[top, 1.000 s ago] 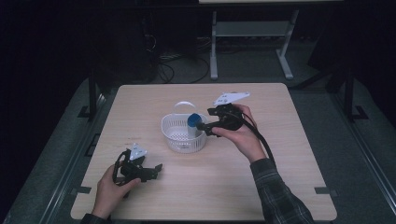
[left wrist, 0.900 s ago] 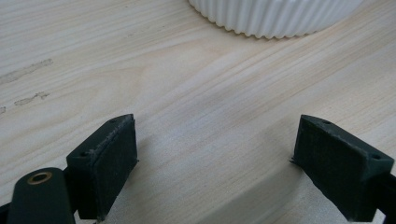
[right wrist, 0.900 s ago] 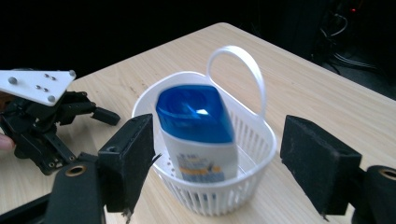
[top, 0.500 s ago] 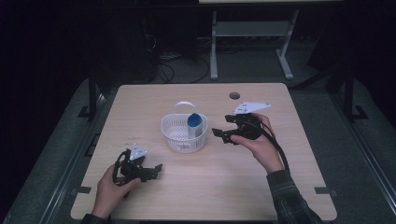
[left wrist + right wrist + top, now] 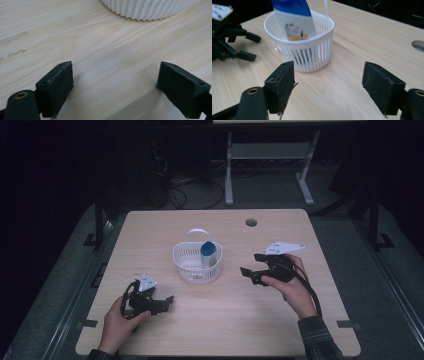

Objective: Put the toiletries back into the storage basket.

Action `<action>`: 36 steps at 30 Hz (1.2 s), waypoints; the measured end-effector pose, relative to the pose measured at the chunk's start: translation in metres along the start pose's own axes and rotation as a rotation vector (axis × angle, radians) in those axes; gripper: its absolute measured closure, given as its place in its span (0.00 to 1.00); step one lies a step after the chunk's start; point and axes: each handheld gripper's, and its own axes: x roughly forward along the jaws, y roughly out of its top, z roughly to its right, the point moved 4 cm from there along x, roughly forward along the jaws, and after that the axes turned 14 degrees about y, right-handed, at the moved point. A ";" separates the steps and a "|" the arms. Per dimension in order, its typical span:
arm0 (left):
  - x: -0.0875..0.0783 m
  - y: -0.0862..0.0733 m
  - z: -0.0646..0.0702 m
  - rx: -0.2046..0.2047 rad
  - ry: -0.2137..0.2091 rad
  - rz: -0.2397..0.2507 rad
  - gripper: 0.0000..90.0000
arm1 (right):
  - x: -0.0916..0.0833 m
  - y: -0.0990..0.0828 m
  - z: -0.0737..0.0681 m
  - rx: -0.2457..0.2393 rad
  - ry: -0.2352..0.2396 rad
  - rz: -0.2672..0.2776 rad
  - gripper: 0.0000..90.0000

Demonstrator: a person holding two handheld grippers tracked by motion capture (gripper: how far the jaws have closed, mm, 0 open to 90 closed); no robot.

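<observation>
A pale wooden table (image 5: 220, 330) carries a white slatted basket (image 5: 196, 265) near its middle, a blue-capped tube (image 5: 208, 252) standing upright inside it. To the basket's right, the right gripper (image 5: 249, 265) points at it with jaws wide apart and empty. At the near left, the left gripper (image 5: 168, 303) rests low, likewise spread, nothing between its pads.

The print on the blue-and-white bottle (image 5: 295, 21) in the basket (image 5: 312, 53) is too blurred to read.
</observation>
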 end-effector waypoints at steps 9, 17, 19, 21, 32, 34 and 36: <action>0.000 0.000 0.000 -0.002 -0.001 0.000 0.14 | -0.007 -0.025 0.004 0.020 -0.028 -0.032 0.29; 0.000 0.000 0.000 0.001 -0.004 -0.001 0.14 | -0.019 -0.058 0.007 0.063 -0.045 -0.068 0.29; 0.000 0.000 0.000 0.001 -0.004 0.000 0.14 | -0.020 -0.062 0.008 0.068 -0.046 -0.073 0.29; -0.001 0.000 0.000 0.002 -0.004 -0.001 0.14 | -0.024 -0.073 0.010 0.088 -0.052 -0.091 0.29; 0.000 -0.001 0.000 0.002 -0.004 0.000 0.14 | -0.036 -0.101 0.013 0.123 -0.083 -0.138 0.28; 0.000 -0.001 0.000 0.002 -0.004 0.000 0.14 | -0.038 -0.106 0.015 0.132 -0.093 -0.156 0.28; 0.000 -0.001 0.000 0.004 -0.004 -0.001 0.14 | -0.040 -0.112 0.016 0.135 -0.101 -0.173 0.27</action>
